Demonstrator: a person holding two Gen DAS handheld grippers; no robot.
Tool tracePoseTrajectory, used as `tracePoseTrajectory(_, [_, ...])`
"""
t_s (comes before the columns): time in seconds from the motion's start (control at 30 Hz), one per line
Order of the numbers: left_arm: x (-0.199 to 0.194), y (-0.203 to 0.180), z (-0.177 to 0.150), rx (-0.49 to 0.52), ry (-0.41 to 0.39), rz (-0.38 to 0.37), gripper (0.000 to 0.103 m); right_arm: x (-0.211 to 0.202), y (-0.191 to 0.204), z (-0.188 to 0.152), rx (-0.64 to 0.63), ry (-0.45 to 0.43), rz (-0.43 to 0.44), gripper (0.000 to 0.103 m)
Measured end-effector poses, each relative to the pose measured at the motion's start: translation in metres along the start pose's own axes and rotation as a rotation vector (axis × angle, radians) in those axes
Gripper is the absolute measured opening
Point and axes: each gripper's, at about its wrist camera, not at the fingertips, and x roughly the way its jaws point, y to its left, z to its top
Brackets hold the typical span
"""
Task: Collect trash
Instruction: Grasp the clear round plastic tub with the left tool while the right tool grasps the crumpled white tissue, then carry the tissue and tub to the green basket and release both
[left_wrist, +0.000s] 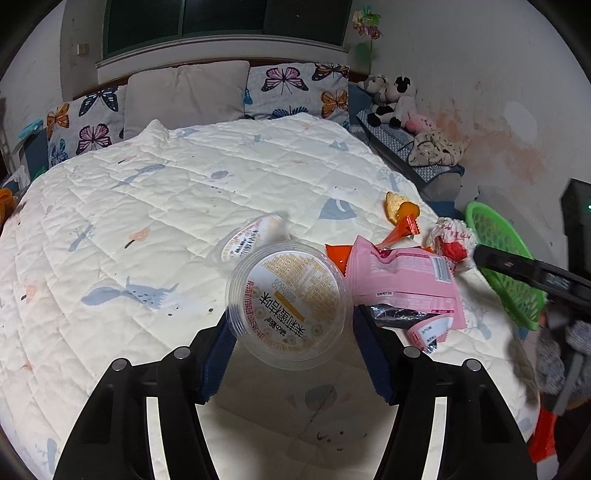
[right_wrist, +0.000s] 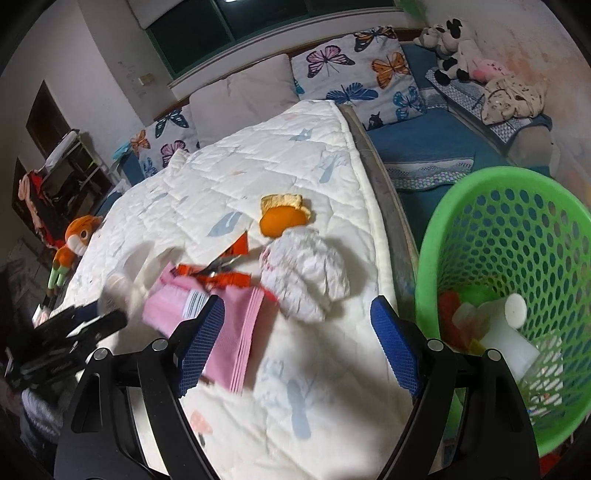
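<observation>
Left gripper (left_wrist: 291, 314) clamps a clear plastic cup (left_wrist: 287, 303) between its blue pads, lifted over the quilt (left_wrist: 147, 206). Right gripper (right_wrist: 297, 325) open, empty, hovering over bed edge; crumpled paper wad (right_wrist: 306, 277) just ahead between fingers, pink wrapper (right_wrist: 229, 325) by left finger, green basket (right_wrist: 491, 206) right.
</observation>
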Motion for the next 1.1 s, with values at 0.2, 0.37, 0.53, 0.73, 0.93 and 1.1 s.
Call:
tracePoseTrajectory(0.2, [-0.013, 0.001, 0.001, 0.005, -0.024, -0.006, 0.061, 0.017, -0.003, 0.009, 0.013, 0.017, -0.007, 0.078])
tracePoseTrajectory(0.37, [-0.018, -0.001, 0.001, 0.003, -0.028, -0.016, 0.061, 0.025, -0.006, 0.009, 0.020, 0.035, -0.006, 0.065])
tracePoseTrajectory(0.53, [-0.026, -0.007, 0.004, 0.003, -0.041, -0.039, 0.061, 0.018, -0.007, 0.007, 0.021, 0.022, 0.012, 0.056])
tracePoseTrajectory(0.73, [-0.034, -0.024, 0.008, 0.029, -0.060, -0.063, 0.061, -0.003, -0.010, 0.000, 0.017, -0.008, 0.018, 0.054])
tracePoseTrajectory(0.93, [-0.037, -0.047, 0.014, 0.059, -0.070, -0.103, 0.061, -0.032, -0.025, -0.008, 0.033, -0.046, 0.000, 0.053])
tracePoseTrajectory(1.1, [-0.028, -0.077, 0.020, 0.095, -0.059, -0.147, 0.061, -0.056, -0.050, -0.016, 0.066, -0.074, -0.048, 0.053])
